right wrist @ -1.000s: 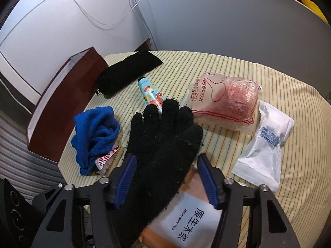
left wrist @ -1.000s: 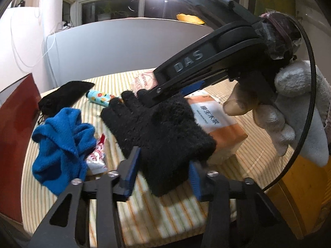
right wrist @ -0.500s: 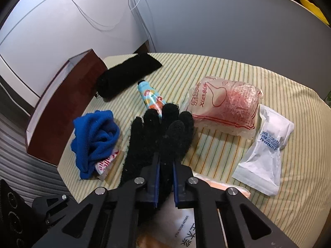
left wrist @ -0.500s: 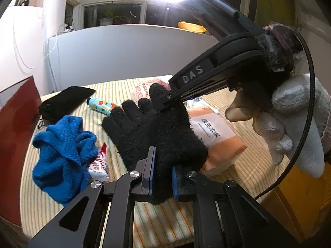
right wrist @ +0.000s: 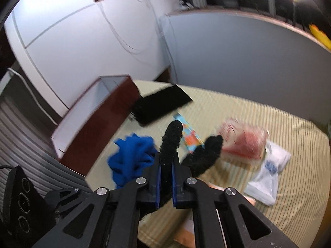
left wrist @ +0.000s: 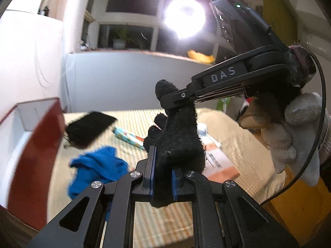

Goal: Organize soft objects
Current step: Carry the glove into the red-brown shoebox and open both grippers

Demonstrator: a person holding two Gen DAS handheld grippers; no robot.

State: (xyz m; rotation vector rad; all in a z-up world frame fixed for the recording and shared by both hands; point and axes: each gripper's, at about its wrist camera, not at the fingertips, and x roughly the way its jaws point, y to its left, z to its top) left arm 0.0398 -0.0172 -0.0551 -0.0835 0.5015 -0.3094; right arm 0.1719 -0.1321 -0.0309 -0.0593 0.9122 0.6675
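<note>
A fuzzy black glove (left wrist: pixel 178 140) hangs in the air above the striped table, held by both grippers. My left gripper (left wrist: pixel 162 177) is shut on its cuff end. My right gripper (right wrist: pixel 165 177) is shut on its finger end (right wrist: pixel 171 142); it shows in the left wrist view (left wrist: pixel 175 99) from the upper right. A crumpled blue cloth (left wrist: pixel 97 167) (right wrist: pixel 132 159) lies on the table to the left. A second black glove (left wrist: pixel 89 128) (right wrist: pixel 161 103) lies flat at the far left.
A dark red open box (right wrist: pixel 97 124) (left wrist: pixel 37 140) stands off the table's left edge. On the table are a patterned tube (right wrist: pixel 188 136), a pink bag (right wrist: pixel 244 142), a white packet (right wrist: pixel 269 175) and an orange-and-white pack (left wrist: pixel 219 163).
Both grippers closed on the black glove and lifted it off the table. Both views have tilted upward and the table has dropped lower in them.
</note>
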